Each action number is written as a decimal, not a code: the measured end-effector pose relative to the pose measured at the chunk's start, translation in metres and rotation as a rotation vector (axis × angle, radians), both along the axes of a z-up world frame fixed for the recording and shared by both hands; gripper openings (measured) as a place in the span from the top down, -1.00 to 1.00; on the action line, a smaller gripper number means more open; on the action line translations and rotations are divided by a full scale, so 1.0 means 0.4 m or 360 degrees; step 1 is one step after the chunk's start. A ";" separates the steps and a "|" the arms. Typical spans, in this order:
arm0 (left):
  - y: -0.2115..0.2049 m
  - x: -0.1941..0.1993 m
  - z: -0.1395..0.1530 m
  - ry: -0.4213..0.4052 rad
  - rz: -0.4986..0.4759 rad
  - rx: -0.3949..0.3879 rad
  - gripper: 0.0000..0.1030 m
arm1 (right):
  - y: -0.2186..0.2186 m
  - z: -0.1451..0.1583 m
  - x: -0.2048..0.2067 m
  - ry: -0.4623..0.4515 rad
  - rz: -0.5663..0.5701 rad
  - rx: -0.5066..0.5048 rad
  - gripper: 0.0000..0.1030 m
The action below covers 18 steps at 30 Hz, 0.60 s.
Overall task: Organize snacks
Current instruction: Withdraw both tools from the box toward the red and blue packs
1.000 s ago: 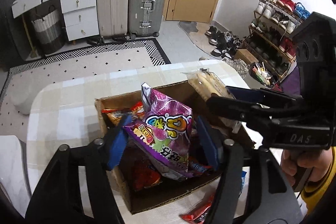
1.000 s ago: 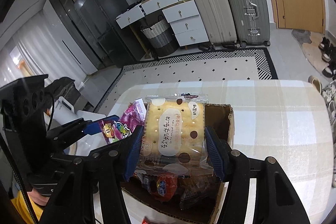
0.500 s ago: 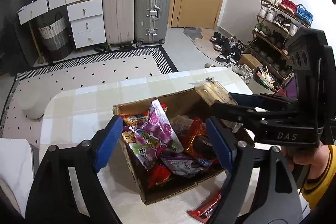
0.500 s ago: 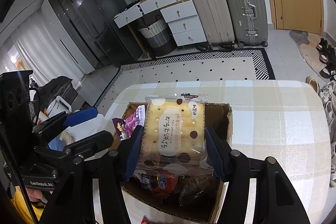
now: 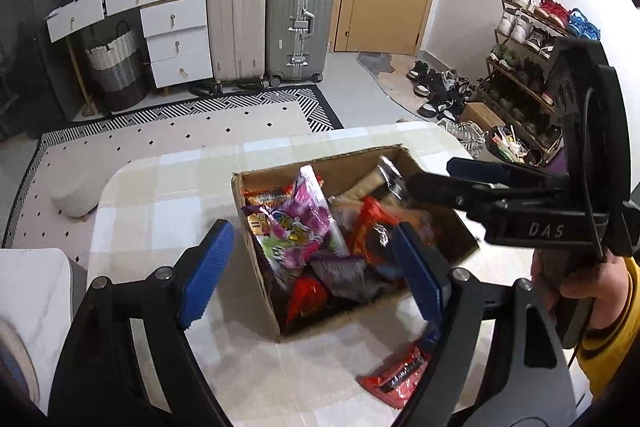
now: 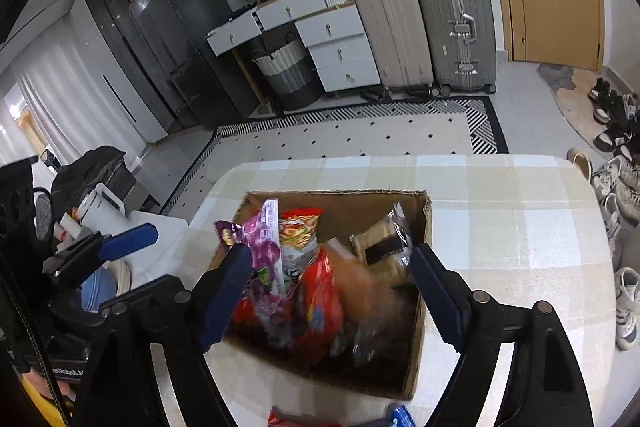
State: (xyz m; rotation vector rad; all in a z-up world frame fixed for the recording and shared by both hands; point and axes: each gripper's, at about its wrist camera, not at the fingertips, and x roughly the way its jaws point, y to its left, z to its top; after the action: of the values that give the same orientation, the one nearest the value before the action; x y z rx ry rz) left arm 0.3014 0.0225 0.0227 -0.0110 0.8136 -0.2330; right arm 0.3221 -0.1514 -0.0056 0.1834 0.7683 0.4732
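Note:
A cardboard box (image 5: 344, 159) full of snack packets stands on the checked table; it also shows in the right wrist view (image 6: 424, 227). A purple candy bag (image 5: 298, 227) lies in its left half, also seen in the right wrist view (image 6: 262, 239). A clear cracker pack (image 6: 386, 247) lies blurred in the box's right side. My left gripper (image 5: 316, 271) is open and empty above the box's near left. My right gripper (image 6: 332, 295) is open and empty over the box; it shows in the left wrist view (image 5: 472, 183) at the box's right side.
A red snack packet (image 5: 396, 375) lies on the table in front of the box. The table edge curves at the far side. Suitcases (image 5: 272, 23), a white drawer unit (image 5: 172, 35) and a shoe rack (image 5: 532, 67) stand beyond on the floor.
My left gripper let go of the purple bag into the box and pulled back. My right gripper opened and the cracker pack dropped into the box.

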 end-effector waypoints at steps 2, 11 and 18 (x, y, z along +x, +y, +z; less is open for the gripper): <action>-0.001 -0.035 0.013 -0.0018 -0.0009 0.0003 -0.55 | -0.007 0.016 -0.027 -0.0024 -0.0001 0.0013 -0.62; -0.014 -0.249 0.052 -0.0110 -0.0022 0.0015 -0.55 | -0.044 0.082 -0.193 -0.0122 -0.0034 0.0056 -0.62; -0.051 -0.425 0.076 -0.0203 0.0067 -0.0024 -0.60 | -0.098 0.093 -0.374 -0.0233 -0.0096 0.0149 -0.68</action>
State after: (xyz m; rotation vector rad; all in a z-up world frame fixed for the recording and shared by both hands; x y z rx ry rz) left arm 0.1315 0.0022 0.0531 -0.0272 0.6837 -0.1984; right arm 0.1726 -0.1904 0.0317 0.2553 0.5962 0.4604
